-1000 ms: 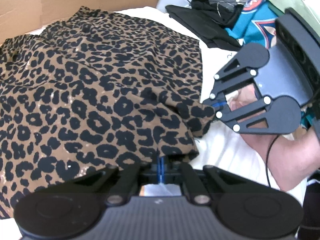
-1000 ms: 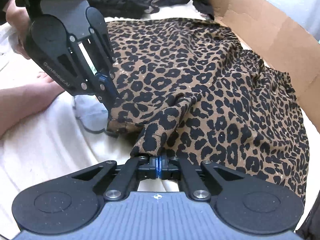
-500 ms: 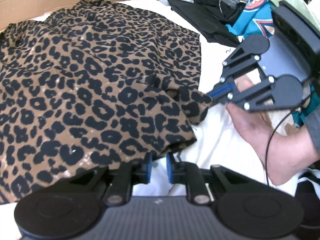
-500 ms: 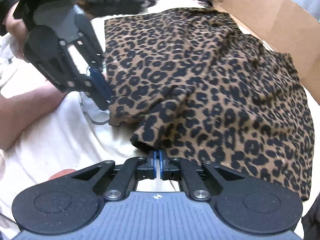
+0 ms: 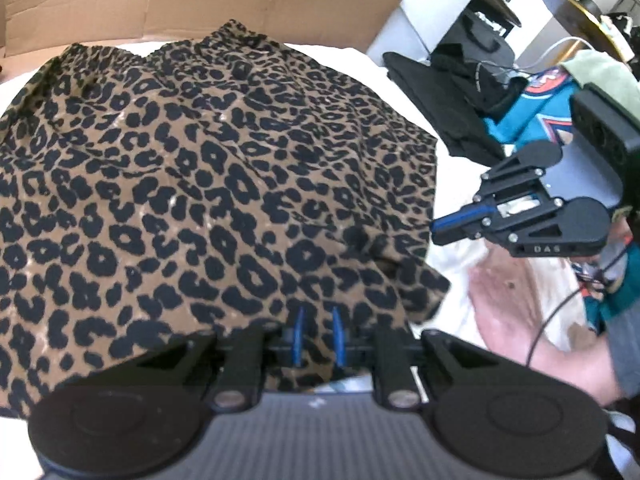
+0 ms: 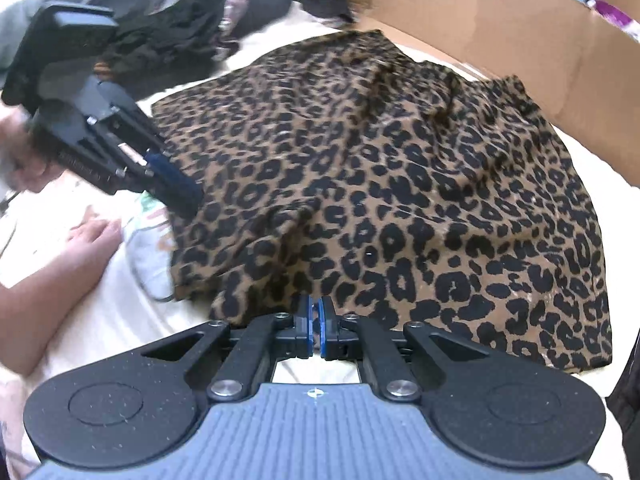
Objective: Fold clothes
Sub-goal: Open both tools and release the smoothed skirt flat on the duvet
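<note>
A leopard-print garment [image 5: 208,184] lies folded over on the white bed sheet [image 5: 452,272]; it also shows in the right wrist view [image 6: 380,184]. My left gripper [image 5: 318,336] is open just above the garment's near hem, holding nothing; it also shows in the right wrist view [image 6: 176,192], at the garment's left edge. My right gripper [image 6: 315,330] has its pads nearly together with a thin gap, empty, just off the near hem. In the left wrist view the right gripper [image 5: 440,228] hovers clear of the garment's right edge.
A cardboard wall [image 5: 208,0] stands behind the garment, also in the right wrist view [image 6: 500,36]. Black clothes [image 5: 436,92] and a teal jersey [image 5: 532,116] are piled at the right. Dark clothes [image 6: 176,40] lie at the far left. A bare forearm [image 6: 52,264] rests on the sheet.
Both grippers held the garment's hem one second ago. They have let it go and drawn back; the hem now lies on the bed.
</note>
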A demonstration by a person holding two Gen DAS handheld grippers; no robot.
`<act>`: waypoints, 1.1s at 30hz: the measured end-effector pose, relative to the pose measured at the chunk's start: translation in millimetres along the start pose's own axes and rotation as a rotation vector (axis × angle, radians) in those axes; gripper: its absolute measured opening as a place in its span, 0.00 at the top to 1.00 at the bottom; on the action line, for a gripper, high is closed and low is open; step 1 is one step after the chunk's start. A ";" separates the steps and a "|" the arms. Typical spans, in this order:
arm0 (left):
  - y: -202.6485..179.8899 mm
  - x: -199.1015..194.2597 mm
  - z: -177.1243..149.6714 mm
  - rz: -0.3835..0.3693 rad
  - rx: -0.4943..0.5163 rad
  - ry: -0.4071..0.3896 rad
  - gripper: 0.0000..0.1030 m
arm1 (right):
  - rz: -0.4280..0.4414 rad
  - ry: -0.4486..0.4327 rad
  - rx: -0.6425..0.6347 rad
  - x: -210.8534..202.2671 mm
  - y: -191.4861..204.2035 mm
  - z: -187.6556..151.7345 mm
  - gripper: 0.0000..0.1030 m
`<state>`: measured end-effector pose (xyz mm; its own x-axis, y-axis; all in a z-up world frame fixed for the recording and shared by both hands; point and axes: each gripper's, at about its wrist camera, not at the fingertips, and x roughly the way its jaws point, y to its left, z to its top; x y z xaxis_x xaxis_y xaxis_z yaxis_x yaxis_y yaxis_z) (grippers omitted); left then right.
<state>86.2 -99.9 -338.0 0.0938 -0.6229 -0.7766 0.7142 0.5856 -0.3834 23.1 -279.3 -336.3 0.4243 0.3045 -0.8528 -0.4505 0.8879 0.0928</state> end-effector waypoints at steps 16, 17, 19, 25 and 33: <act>-6.9 30.8 -18.3 -0.011 -0.055 0.067 0.85 | -0.031 0.093 0.063 44.7 12.8 -5.0 0.96; -6.1 27.7 -20.7 -0.007 -0.057 0.069 0.85 | -0.031 0.099 0.058 42.9 13.3 -4.9 0.96; -4.4 21.4 -25.6 0.002 -0.059 0.076 0.85 | -0.039 0.106 0.042 37.9 14.0 -4.7 0.94; 17.8 -2.0 -28.0 0.077 -0.137 0.055 0.69 | -0.067 0.070 0.115 25.7 5.7 -1.0 0.82; 60.5 -38.5 -20.9 0.238 -0.234 -0.022 0.61 | -0.110 0.020 0.164 18.9 -2.9 4.8 0.62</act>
<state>111.3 -29.6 -341.8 0.2558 -0.4640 -0.8481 0.4923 0.8175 -0.2988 36.2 -274.5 -350.2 0.4470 0.1974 -0.8725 -0.2682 0.9601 0.0798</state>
